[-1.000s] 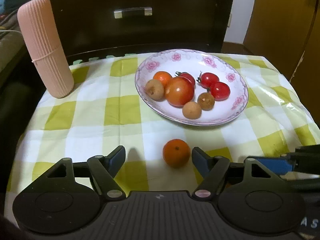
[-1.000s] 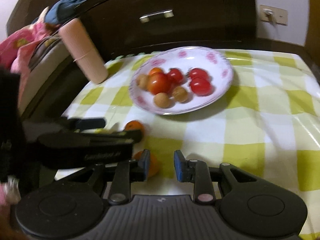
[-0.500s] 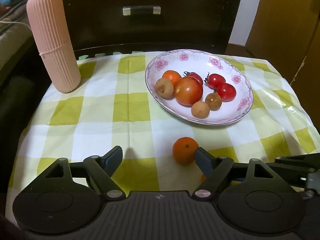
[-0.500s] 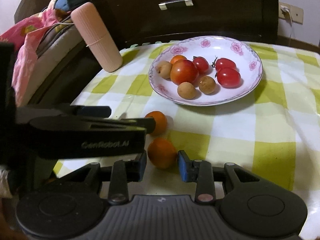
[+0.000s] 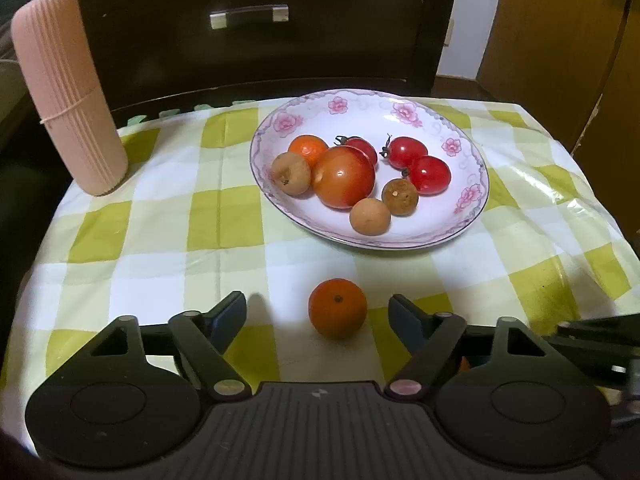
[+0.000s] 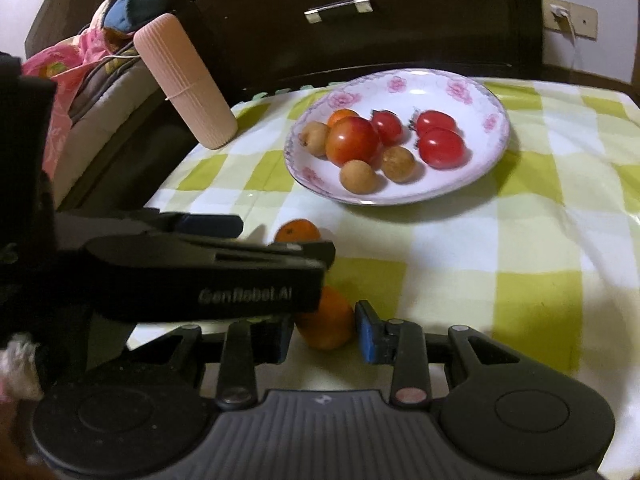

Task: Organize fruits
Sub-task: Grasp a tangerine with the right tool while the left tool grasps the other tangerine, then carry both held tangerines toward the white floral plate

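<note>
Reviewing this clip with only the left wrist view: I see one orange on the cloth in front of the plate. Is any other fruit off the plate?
Observer: Yes, a second orange lies between the right gripper's fingers.
Operator: Is it gripped?
Observer: I cannot tell. The pads sit close at its sides, and it rests on the tablecloth.
Operator: Anything beside the table?
Observer: Pink floral bedding lies behind the pink ribbed case.

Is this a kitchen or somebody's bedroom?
Probably a bedroom at home. A dark wooden cabinet with a drawer handle stands behind the checked tablecloth, and what looks like bedding and heaped clothes lie beside it. The flowered plate of fruit looks like a home snack.
</note>
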Action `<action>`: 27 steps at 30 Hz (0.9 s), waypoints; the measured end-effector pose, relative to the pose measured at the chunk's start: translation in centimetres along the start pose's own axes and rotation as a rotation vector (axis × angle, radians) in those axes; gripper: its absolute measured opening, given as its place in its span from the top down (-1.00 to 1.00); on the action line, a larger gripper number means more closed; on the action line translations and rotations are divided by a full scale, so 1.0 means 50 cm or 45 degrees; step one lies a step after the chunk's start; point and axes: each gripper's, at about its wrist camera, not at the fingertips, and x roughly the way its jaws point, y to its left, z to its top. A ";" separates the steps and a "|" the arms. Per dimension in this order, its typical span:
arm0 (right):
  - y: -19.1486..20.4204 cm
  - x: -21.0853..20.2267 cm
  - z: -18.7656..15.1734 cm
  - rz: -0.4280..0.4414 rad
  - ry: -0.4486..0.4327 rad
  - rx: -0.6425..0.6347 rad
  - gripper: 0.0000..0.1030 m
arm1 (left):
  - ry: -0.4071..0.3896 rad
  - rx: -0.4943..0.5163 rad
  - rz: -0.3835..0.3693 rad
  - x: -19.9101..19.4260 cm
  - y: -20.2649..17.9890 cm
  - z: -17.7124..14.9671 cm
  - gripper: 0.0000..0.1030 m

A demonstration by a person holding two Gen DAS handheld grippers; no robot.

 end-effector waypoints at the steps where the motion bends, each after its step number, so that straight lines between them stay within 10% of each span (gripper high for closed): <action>1: -0.007 -0.006 -0.003 0.003 0.000 0.014 0.23 | 0.001 0.001 -0.005 0.005 0.000 -0.001 -0.44; 13: -0.054 -0.039 -0.006 0.009 -0.028 0.114 0.23 | -0.039 0.049 0.017 0.005 -0.030 -0.012 0.19; 27: -0.044 -0.102 0.013 -0.058 -0.065 0.092 0.23 | -0.027 0.015 0.001 -0.033 -0.030 -0.012 0.24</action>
